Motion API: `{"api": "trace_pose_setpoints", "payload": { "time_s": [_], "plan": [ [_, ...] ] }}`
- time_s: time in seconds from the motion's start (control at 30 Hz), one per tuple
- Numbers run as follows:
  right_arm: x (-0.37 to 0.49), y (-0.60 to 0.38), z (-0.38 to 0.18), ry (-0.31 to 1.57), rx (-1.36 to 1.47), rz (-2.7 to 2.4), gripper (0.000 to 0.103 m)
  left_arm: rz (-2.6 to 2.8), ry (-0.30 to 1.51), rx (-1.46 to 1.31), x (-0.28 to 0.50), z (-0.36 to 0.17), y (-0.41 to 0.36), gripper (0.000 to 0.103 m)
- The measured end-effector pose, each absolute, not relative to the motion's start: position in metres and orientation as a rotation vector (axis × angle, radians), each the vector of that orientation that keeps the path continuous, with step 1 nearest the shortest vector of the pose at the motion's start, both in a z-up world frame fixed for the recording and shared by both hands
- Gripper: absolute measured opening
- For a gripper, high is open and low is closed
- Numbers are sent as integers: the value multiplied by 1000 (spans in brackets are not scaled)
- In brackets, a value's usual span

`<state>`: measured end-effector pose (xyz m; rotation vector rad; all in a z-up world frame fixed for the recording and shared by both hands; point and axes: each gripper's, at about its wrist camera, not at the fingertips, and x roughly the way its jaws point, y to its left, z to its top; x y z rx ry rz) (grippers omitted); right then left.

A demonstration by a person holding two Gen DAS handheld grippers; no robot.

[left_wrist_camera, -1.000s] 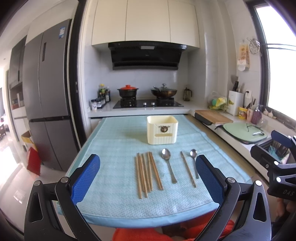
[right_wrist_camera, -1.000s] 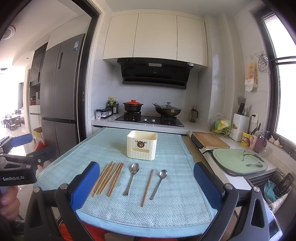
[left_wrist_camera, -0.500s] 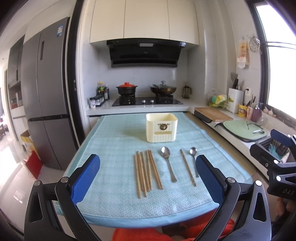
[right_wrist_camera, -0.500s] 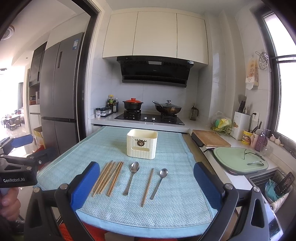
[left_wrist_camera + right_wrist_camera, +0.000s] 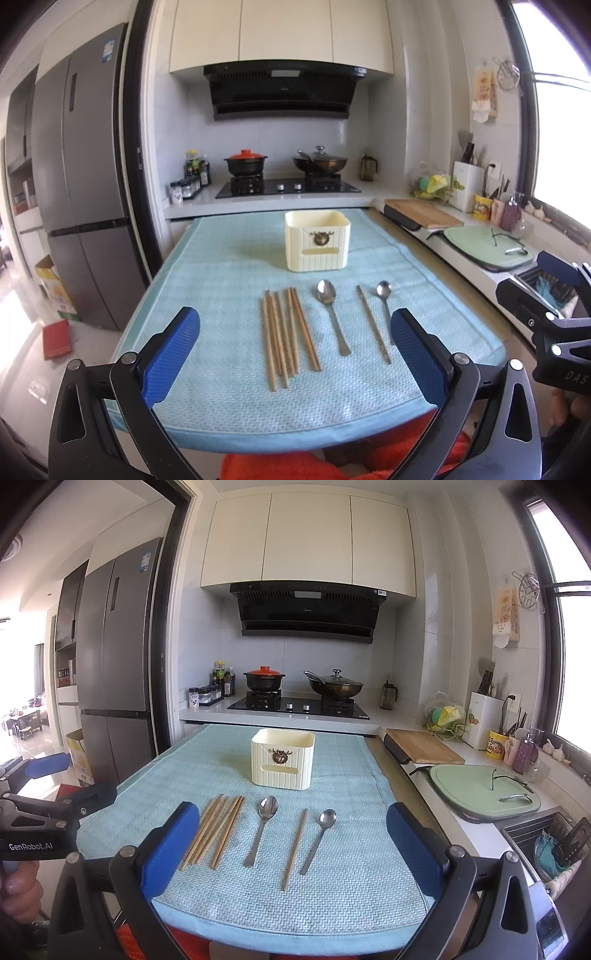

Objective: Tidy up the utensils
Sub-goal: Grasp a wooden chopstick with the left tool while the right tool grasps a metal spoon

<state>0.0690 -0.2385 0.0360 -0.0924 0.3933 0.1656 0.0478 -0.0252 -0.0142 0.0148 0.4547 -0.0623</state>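
A home kitchen: a hob (image 5: 299,705) with pots (image 5: 264,679) under a hood (image 5: 308,611), wall cupboards (image 5: 306,541), fridge (image 5: 114,664), and sink (image 5: 543,834).

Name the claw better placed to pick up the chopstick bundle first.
Probably left. The chopstick bundle lies between the open left claw fingers in its view, whereas in the right claw view it sits off toward the left finger.

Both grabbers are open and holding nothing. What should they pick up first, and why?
Probably the right gripper should dip to the lone chopstick lying between the two spoons. It lies almost straight ahead between that gripper's open jaws, apart from the bundle of chopsticks, and the cream holder behind looks empty.
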Motion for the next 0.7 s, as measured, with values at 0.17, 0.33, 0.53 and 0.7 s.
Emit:
{"api": "trace_pose_setpoints", "payload": {
  "time_s": [0.17,0.33,0.53,0.7],
  "plan": [
    [74,-237,34,404,-93,164,103,-70,473,13,55,-16,-25,103],
    [83,-238,32,413,-93,157,103,-100,486,1,62,-18,-22,103],
    [101,-239,26,446,-90,153,103,-68,530,5,80,-28,-15,103],
    [119,-239,19,480,-89,155,103,-54,632,-62,113,-50,10,103]
  ]
}}
